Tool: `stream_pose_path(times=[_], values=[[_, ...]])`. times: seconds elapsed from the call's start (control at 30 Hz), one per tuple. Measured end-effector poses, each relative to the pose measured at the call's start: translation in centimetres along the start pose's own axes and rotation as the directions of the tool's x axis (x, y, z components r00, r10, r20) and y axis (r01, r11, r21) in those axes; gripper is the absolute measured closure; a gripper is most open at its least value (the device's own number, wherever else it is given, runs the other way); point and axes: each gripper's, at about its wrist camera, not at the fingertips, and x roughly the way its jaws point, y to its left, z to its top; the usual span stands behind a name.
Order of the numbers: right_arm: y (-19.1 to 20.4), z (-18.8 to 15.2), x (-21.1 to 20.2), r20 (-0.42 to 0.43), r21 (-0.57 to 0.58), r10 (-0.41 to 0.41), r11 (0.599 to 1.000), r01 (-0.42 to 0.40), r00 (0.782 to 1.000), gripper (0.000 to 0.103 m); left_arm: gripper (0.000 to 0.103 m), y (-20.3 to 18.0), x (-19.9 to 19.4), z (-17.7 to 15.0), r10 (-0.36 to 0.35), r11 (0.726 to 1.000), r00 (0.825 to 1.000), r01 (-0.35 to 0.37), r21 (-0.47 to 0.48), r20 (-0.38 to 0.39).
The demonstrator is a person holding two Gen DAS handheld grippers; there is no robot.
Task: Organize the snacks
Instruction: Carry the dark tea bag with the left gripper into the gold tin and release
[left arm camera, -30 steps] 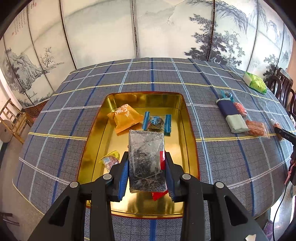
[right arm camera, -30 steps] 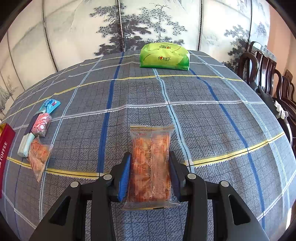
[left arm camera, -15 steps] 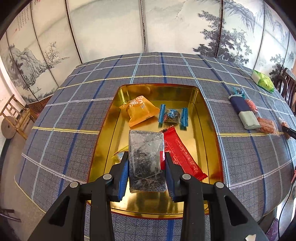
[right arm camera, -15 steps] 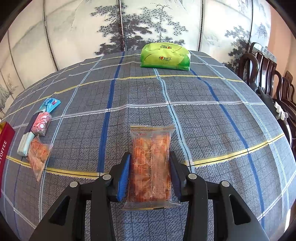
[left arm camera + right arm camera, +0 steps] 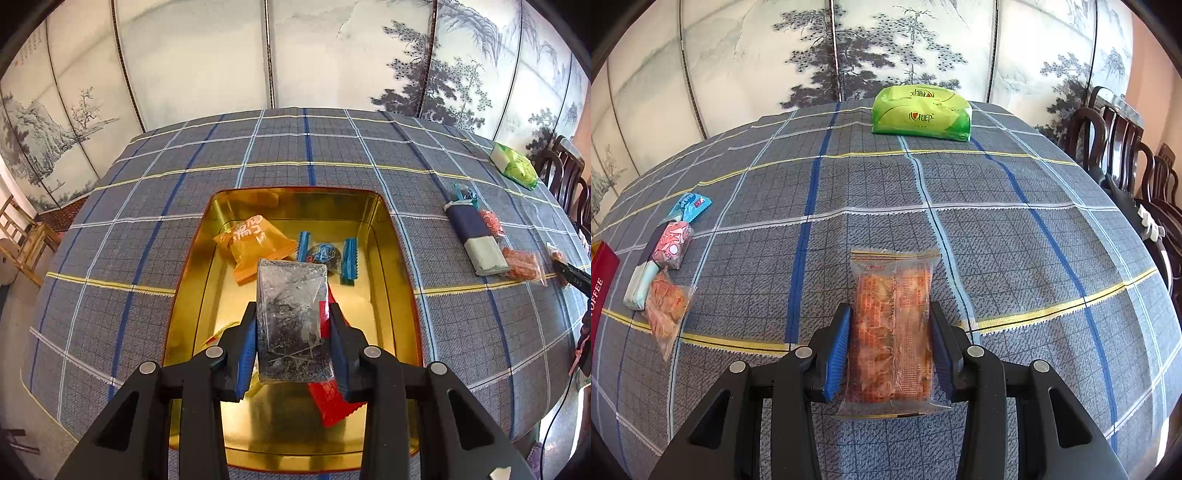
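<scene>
My left gripper [image 5: 291,332] is shut on a clear packet of dark snack [image 5: 291,317] and holds it above the gold tin tray [image 5: 391,236]. In the tray lie an orange packet [image 5: 255,243], a blue-ended candy [image 5: 325,254] and a red packet [image 5: 332,402]. My right gripper [image 5: 890,343] is shut on a clear packet of orange snack [image 5: 892,325], low over the checked tablecloth [image 5: 997,240].
Several snacks lie on the cloth right of the tray: a navy and pale bar [image 5: 476,236], a pink candy [image 5: 672,243], a blue wrapper [image 5: 690,205], an orange packet [image 5: 665,306]. A green tissue pack [image 5: 921,114] lies at the far edge. Chairs [image 5: 1123,147] stand right.
My left gripper has risen and drawn back over the tray with its packet; the red packet shows more beneath it. The right gripper has barely moved.
</scene>
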Motion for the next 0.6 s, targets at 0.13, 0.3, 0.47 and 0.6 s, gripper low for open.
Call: stream_pose_path(times=[0.13, 0.3, 0.47, 0.6], values=[[0.0, 0.0, 0.0, 0.0, 0.0, 0.0, 1.0, 0.0, 1.0, 0.061, 0.072, -0.7, 1.5, 1.9, -0.031, 0.999, 0.999, 0.032, 0.004, -0.017], [0.0, 0.0, 0.0, 0.0, -0.001, -0.001, 1.0, 0.001, 1.0, 0.061, 0.072, -1.3, 3.6, 4.0, -0.069, 0.998, 0.997, 0.069, -0.014, -0.042], [0.0, 0.0, 0.0, 0.0, -0.001, -0.001, 1.0, 0.001, 1.0, 0.06, 0.072, -1.6, 5.4, 5.4, -0.12, 0.992, 0.991, 0.117, -0.043, -0.066], [0.1, 0.0, 0.0, 0.0, -0.001, -0.001, 1.0, 0.001, 1.0, 0.06, 0.072, -2.0, 6.9, 6.0, -0.116, 0.993, 0.99, 0.113, -0.039, -0.082]])
